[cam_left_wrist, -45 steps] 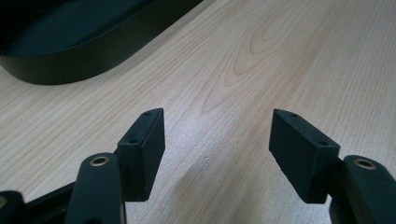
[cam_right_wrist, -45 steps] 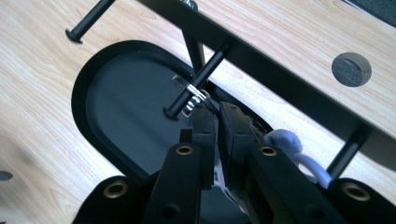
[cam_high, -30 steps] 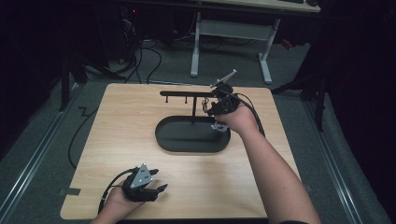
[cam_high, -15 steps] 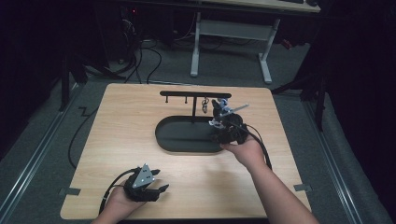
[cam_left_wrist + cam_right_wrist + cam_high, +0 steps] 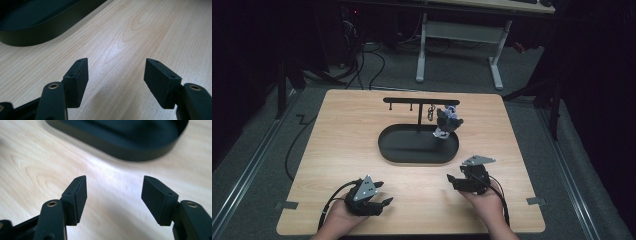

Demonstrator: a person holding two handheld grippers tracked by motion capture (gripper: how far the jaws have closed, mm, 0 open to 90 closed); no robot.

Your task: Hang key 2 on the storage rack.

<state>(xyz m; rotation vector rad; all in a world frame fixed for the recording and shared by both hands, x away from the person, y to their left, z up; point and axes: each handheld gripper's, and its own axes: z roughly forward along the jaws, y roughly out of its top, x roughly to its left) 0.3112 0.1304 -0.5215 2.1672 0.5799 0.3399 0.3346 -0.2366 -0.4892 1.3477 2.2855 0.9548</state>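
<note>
left tool point(image 5: 379, 200) rests on the wooden surface point(image 5: 342, 135) near the front edge, jaws apart and empty. a small figure keychain point(image 5: 447, 122) hangs from the black stand point(image 5: 421, 101) above its oval tray point(image 5: 412, 155). right tool point(image 5: 457, 181) sits nearer the tray, its jaws just opened wider, empty.

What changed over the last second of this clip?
The right gripper let go of the small keychain figure, now hanging on the black rack, and drew back to the table's near edge, its jaws having just opened with nothing between them. The left gripper stayed put, open.
</note>
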